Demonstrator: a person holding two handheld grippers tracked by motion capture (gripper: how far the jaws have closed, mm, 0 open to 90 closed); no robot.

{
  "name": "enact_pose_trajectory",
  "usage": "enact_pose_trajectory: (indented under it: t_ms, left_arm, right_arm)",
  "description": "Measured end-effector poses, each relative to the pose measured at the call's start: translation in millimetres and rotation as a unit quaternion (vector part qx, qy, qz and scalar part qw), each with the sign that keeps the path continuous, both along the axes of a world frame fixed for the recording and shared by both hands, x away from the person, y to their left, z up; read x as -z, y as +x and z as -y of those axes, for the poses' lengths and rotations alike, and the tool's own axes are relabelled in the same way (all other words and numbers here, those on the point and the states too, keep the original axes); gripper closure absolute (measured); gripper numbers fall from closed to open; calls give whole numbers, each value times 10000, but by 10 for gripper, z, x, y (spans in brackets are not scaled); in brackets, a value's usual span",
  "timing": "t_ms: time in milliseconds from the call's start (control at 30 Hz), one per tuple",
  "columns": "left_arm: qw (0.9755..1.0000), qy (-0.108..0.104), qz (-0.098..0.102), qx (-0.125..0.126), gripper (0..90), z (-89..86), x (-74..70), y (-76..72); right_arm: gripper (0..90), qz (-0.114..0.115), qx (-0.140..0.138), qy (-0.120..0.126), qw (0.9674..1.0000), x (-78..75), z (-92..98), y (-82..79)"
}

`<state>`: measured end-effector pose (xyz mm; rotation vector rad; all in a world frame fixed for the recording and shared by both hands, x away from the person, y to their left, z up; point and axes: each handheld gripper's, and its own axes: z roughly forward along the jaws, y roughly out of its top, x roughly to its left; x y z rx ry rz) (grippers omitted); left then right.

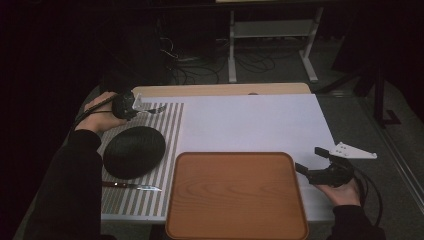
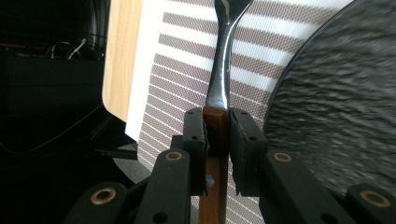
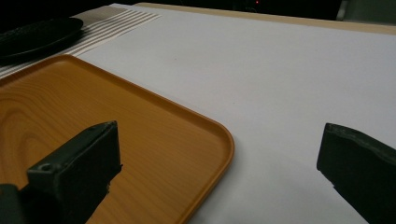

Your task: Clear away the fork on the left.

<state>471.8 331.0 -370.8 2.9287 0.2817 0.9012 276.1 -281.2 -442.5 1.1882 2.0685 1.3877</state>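
At the far left of the table my left gripper point(image 1: 136, 106) is shut on a fork point(image 1: 156, 109), above the far end of the striped placemat point(image 1: 170, 131). In the left gripper view the jaws clamp the fork's brown wooden handle point(image 2: 216, 140), and its metal neck runs up out of the frame. A black plate point(image 1: 134, 151) lies on the placemat just nearer than the fork. A knife point(image 1: 132, 186) with a dark handle lies at the placemat's near end. My right gripper point(image 1: 311, 161) stands open at the right, beside the wooden tray point(image 1: 236, 196), with nothing between its jaws.
A white sheet point(image 1: 250, 122) covers most of the tabletop beyond the tray. A grey three-cornered plate point(image 1: 354, 151) sticks out past the table's right edge. Cables and a metal frame stand on the dark floor behind the table.
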Motion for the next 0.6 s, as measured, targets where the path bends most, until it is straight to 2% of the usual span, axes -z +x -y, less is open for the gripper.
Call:
enact_pose_trajectory:
  t_ms: [67,167,267,433,600]
  left_arm:
    - [9999,-97,18,28,769,29,-76,-55]
    - [9999,-108,-5,71,770,67,-176,-129]
    - [9997,-244,-15,40,770,82,-244,-194]
    - [9990,-418,-111,-58,770,75,-325,-300]
    - [9972,-661,-264,-233,770,81,-381,-425]
  right_arm:
    - [0,6,-4,0,10000,0,-1,0]
    - [0,12,-13,3,10000,-1,-2,1]
    - [0,24,-20,3,10000,-3,-3,0]
    - [0,27,-37,11,10000,-4,-8,-3]
    - [0,8,-50,-5,10000,-3,-14,0]
